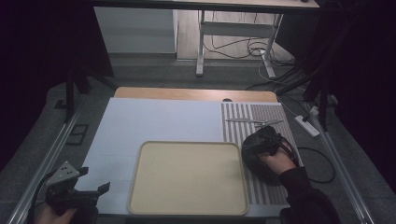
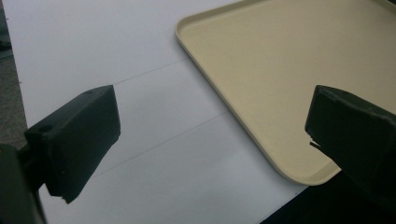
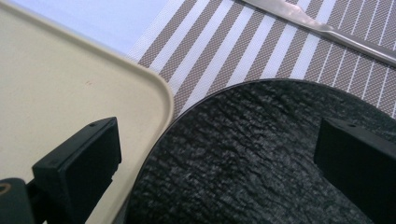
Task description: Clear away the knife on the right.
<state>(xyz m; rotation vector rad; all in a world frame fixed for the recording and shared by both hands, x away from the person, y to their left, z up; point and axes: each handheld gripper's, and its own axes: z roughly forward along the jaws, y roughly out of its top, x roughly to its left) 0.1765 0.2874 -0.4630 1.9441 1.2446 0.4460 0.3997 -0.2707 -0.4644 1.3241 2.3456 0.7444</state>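
An empty beige tray (image 1: 187,177) lies at the front middle of the table, on a white mat (image 1: 154,121). Right of it, on a striped placemat (image 1: 266,112), sits a black textured plate (image 1: 252,161). My right gripper (image 1: 262,136) hovers low over that plate, open; in the right gripper view the plate (image 3: 243,158) spreads between and under the jaws (image 3: 219,140), with the tray's corner (image 3: 60,93) at left. My left gripper (image 1: 94,180) is at the front left corner, open and holding nothing. Its view (image 2: 212,112) looks across the mat (image 2: 116,42) to the tray (image 2: 289,60).
A metal knife (image 1: 240,120) and another piece of cutlery (image 1: 270,123) lie at the far end of the placemat; the knife (image 3: 317,23) is beyond the plate. A white power strip (image 1: 307,126) and cables lie on the floor at right. Metal rails flank the table.
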